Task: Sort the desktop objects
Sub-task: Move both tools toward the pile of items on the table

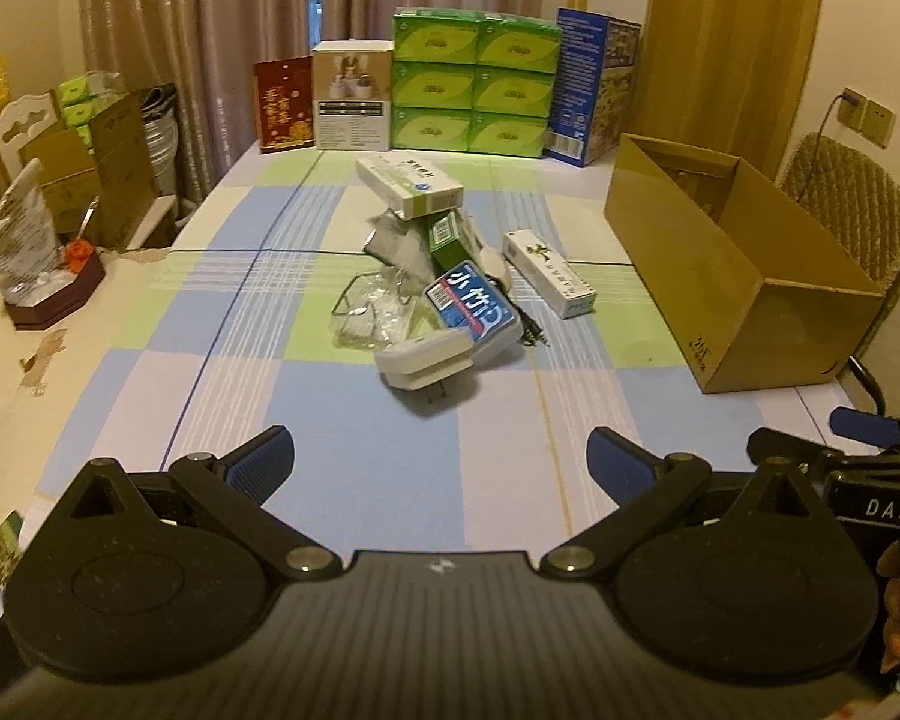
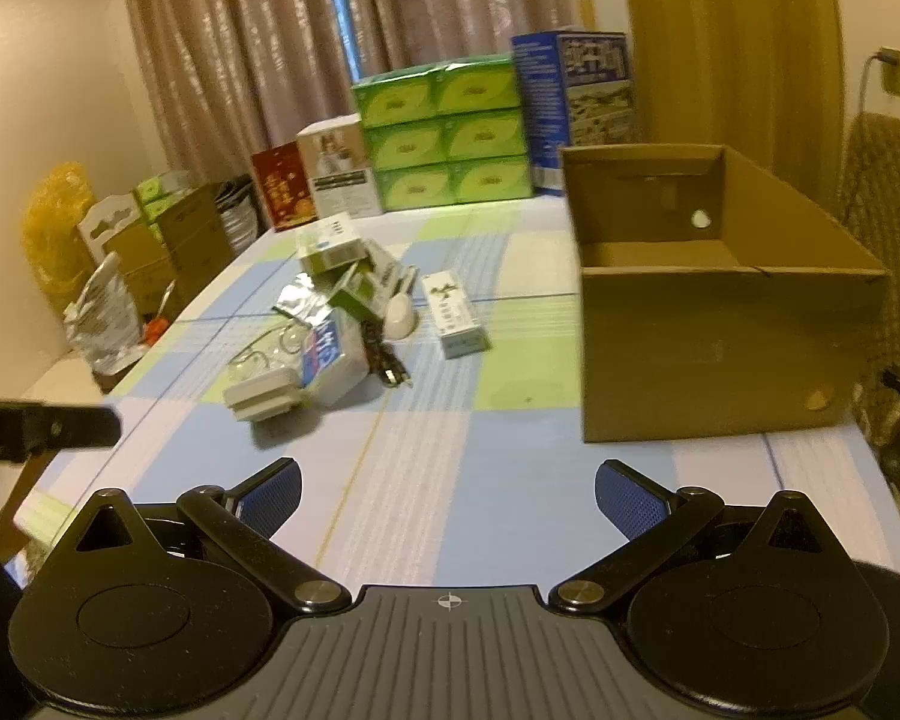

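Hovering spread and empty, the left gripper [image 1: 439, 465] faces the pile, its white charger [image 1: 423, 360] nearest ahead of the jaws. Farther right, the cardboard box [image 2: 708, 324] sits ahead-right of the equally spread right gripper [image 2: 447, 495]. Probably best: take 1 edge item first.

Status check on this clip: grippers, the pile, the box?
Left gripper open, empty. Right gripper open, empty. Pile of objects untouched mid-table; cardboard box open to its right. Path clear.
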`<state>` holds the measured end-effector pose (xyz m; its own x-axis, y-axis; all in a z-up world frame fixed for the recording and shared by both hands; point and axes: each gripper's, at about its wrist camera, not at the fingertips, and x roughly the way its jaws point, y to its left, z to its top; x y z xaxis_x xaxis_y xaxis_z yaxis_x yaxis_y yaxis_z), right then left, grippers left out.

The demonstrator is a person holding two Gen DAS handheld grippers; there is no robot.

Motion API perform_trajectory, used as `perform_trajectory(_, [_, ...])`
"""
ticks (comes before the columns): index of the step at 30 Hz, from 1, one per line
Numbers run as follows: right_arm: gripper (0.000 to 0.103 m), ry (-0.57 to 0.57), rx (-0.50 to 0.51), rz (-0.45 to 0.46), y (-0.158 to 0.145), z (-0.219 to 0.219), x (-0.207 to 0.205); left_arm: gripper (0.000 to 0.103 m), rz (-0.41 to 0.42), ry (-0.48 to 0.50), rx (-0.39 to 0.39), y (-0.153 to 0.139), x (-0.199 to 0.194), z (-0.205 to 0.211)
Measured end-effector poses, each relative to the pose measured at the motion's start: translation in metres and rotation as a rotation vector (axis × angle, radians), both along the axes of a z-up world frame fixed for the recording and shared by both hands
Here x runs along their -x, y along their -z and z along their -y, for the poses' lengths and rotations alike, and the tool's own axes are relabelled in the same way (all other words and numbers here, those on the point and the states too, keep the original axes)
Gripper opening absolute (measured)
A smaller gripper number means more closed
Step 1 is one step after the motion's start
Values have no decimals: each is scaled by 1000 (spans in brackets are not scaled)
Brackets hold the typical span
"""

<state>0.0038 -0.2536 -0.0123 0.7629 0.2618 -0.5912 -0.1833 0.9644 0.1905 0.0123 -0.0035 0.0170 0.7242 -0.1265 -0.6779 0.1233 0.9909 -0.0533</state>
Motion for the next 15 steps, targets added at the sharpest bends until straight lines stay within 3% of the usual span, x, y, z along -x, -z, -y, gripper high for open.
perform_trajectory(10, [101, -96, 17, -12, 7, -18, -42, 102, -34, 75, 30, 4, -50, -23])
perform_trajectory(15, [101, -163, 53, -13, 16, -32, -69, 102, -67, 129, 103, 17, -80, -42])
